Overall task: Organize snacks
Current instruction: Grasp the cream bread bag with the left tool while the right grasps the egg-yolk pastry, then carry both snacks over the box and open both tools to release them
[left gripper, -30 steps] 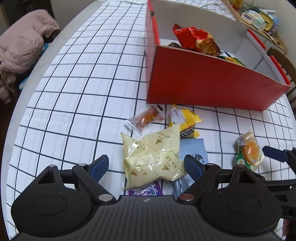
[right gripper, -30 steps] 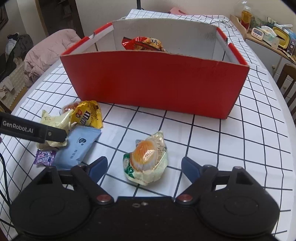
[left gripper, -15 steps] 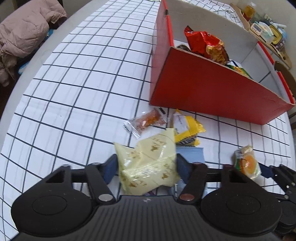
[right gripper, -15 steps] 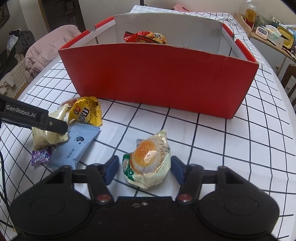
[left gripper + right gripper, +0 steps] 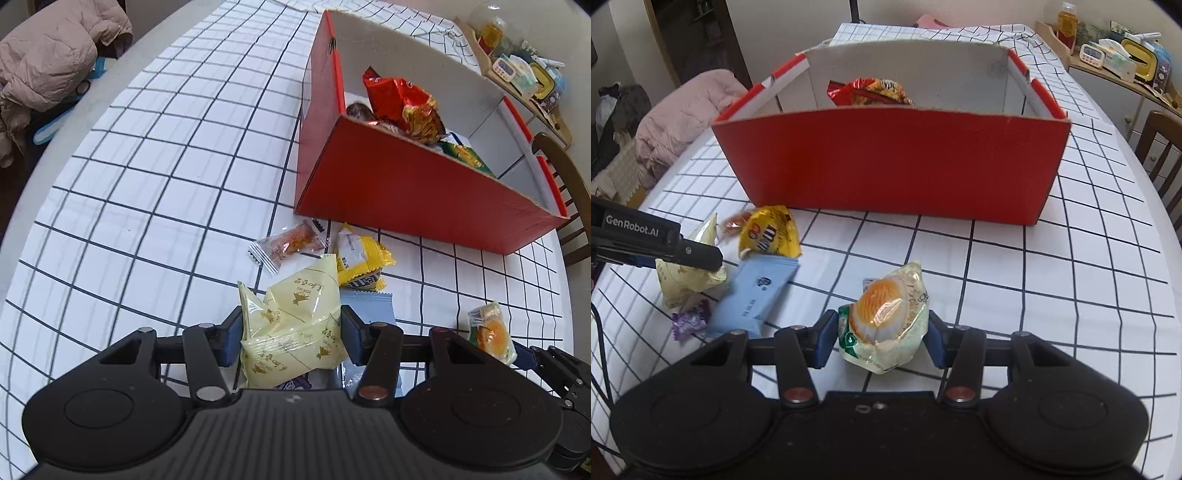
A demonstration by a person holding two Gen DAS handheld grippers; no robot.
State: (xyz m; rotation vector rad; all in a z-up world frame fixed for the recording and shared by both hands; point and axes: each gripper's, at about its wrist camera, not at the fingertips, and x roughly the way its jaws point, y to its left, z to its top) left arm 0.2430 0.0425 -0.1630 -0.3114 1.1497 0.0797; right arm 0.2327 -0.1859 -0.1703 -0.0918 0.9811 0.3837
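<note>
Counter (image 5: 155, 192) under a white cloth with a black grid, pink padded jacket (image 5: 48, 55) off its left edge.
Left tongs (image 5: 291, 332) closing on the pale yellow snack bag (image 5: 295, 325), blue pads pressed into both of its sides, crinkling the film.
Purple candy (image 5: 689, 323) tucked under that bag, light blue packet (image 5: 757, 291) just beside it on the right.
Clear orange-filled wrapper (image 5: 290, 243) and yellow chocolate pouch (image 5: 360, 258) lying ahead, close to the front wall of the red box (image 5: 424, 195).
Red and gold chip bag (image 5: 402, 103) standing inside the box at its left end, green packet (image 5: 463, 155) next to it.
Right tongs (image 5: 882, 336) closing on the egg-print snack pack (image 5: 884, 317), pads touching its left and right sides, pack resting on the cloth in front of the box.
Wooden chair (image 5: 1161, 147) and cluttered shelf (image 5: 1119, 62) at far right.
</note>
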